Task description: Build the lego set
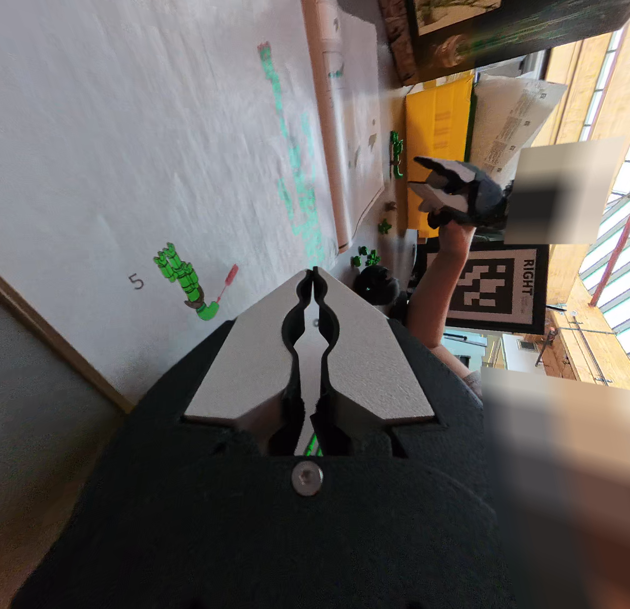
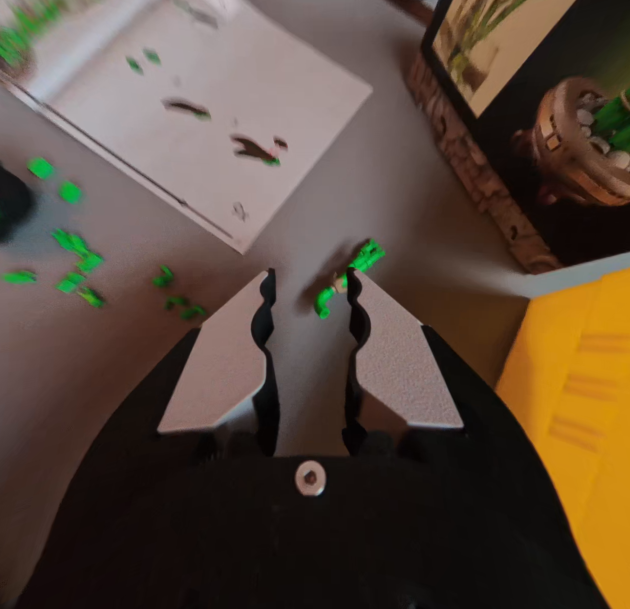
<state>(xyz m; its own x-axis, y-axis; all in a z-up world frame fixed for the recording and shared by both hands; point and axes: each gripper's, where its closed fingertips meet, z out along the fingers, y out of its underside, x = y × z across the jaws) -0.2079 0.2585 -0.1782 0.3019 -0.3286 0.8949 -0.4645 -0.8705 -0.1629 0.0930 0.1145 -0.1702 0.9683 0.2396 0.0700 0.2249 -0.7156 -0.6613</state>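
we are hovering the right hand-held gripper [image 2: 308,274], fingers apart and empty, beside the green stem [image 2: 354,269] lying on the worktop [image 2: 392,190], while the left hand-held gripper [image 1: 313,272] is pinching shut on nothing visible; an off-centre close could be knocking the stem away.

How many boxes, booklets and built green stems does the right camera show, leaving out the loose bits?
Boxes: 2, the picture box and the yellow box
Booklet: 1
Stem: 1
Total: 4
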